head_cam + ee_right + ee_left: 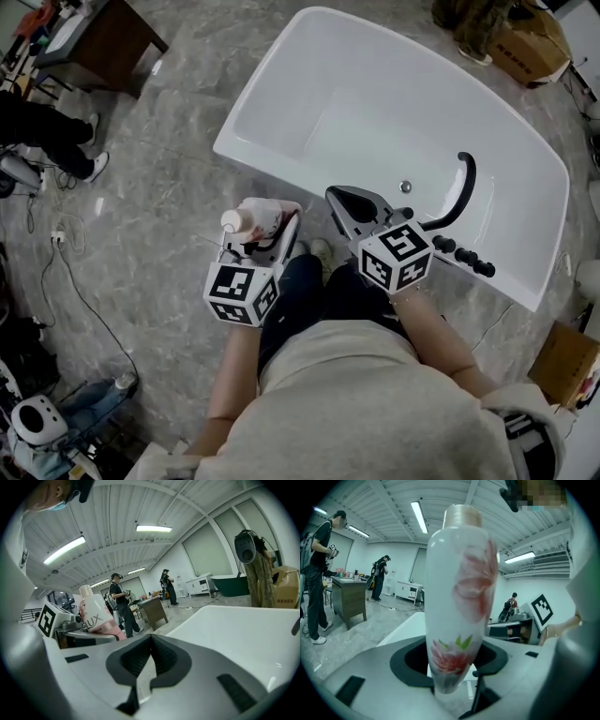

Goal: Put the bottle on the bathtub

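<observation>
Left gripper view shows my left tool (450, 663) clamped on the bottle (457, 588), which is white with pink flowers and stands upright between the pads, cap up. My right tool (149, 663) is pinched shut, with nothing in it. Head view puts the held bottle over the floor (141, 216), just beside the near rim of the bathtub (394, 103).
</observation>
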`<state>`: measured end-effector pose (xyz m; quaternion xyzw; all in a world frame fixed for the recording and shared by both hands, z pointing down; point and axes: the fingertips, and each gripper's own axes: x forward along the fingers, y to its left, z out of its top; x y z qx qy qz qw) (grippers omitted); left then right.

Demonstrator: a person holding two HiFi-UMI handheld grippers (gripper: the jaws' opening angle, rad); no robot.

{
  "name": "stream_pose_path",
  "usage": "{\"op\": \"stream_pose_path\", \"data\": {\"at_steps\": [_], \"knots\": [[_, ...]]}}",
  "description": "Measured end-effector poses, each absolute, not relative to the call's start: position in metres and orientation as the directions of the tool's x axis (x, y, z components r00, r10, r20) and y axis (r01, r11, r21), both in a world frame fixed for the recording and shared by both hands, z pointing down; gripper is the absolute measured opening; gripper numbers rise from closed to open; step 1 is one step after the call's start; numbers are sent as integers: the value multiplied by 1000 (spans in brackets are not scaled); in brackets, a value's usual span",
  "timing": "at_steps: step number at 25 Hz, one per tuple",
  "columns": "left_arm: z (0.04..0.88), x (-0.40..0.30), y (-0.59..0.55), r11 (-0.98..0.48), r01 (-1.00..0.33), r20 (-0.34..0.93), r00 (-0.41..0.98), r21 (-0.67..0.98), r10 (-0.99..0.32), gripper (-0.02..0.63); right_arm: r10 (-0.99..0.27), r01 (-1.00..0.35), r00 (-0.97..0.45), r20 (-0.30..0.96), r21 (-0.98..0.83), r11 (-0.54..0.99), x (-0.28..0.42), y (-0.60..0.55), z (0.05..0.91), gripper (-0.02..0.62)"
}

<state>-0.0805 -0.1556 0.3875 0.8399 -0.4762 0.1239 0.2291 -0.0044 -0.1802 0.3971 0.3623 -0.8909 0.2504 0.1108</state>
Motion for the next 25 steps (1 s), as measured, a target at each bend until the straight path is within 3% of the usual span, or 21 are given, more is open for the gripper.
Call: {"op": "stream_pose_path", "data": {"at_steps": [25], "knots": [[503,-101,-156,-400,-831,557,556,387,-617,238,-497,-728,-683,535,-450,517,-32,-187,508,-2]]}}
